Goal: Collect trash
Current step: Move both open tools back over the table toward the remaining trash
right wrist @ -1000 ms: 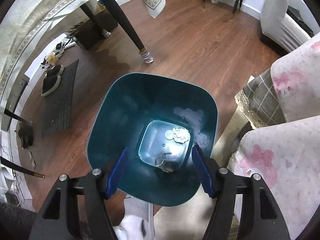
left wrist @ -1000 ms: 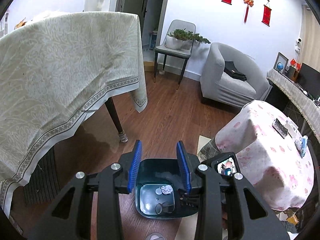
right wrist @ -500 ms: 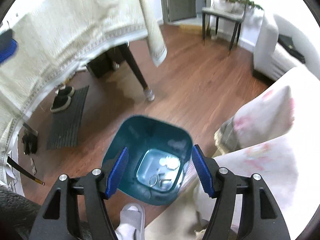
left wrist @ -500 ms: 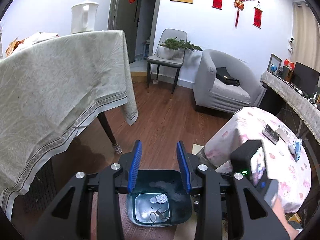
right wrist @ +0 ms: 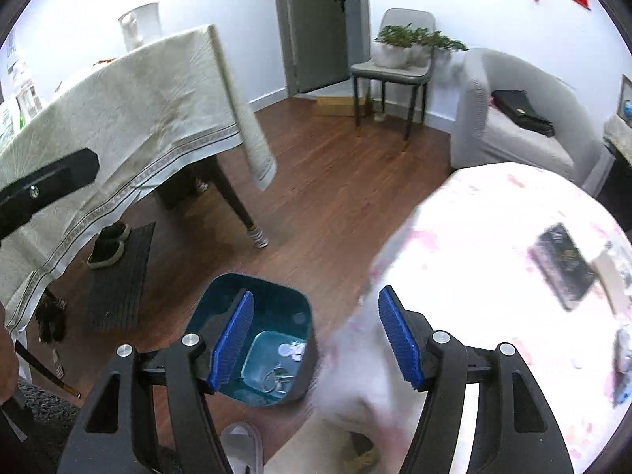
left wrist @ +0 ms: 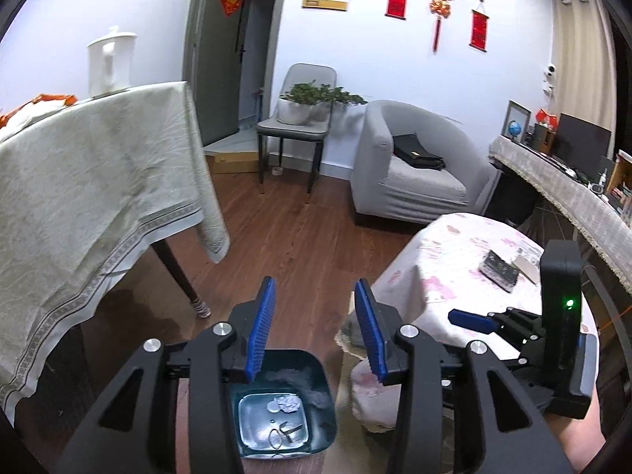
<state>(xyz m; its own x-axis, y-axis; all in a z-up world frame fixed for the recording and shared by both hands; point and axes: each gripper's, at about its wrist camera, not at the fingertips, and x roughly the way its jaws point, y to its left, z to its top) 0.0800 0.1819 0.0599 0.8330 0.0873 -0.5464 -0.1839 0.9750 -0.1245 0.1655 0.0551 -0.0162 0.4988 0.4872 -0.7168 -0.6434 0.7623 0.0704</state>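
Observation:
A teal trash bin (left wrist: 316, 379) stands on the wood floor below both grippers; it also shows in the right wrist view (right wrist: 221, 308). At its bottom lie a crumpled white paper ball (left wrist: 289, 403), a small white disc and a wire ring. My left gripper (left wrist: 314, 328) is open and empty, high above the bin. My right gripper (right wrist: 316, 339) is open and empty, above the bin's right edge; it also shows in the left wrist view (left wrist: 470, 320), over the pink-patterned round table (left wrist: 446, 260). On that table lie a dark flat box (left wrist: 498, 270) and white paper (left wrist: 525, 264).
A large table with a pale cloth (left wrist: 91, 181) stands at left, its leg (left wrist: 181, 280) near the bin. A grey armchair (left wrist: 410, 173) and a chair with a plant (left wrist: 300, 118) stand at the back. Shoes on a dark mat (right wrist: 114, 260) lie under the big table.
Both grippers have risen away from the bin and tilted up toward the room. The right gripper has swung right, over the pink table. Both stay open.

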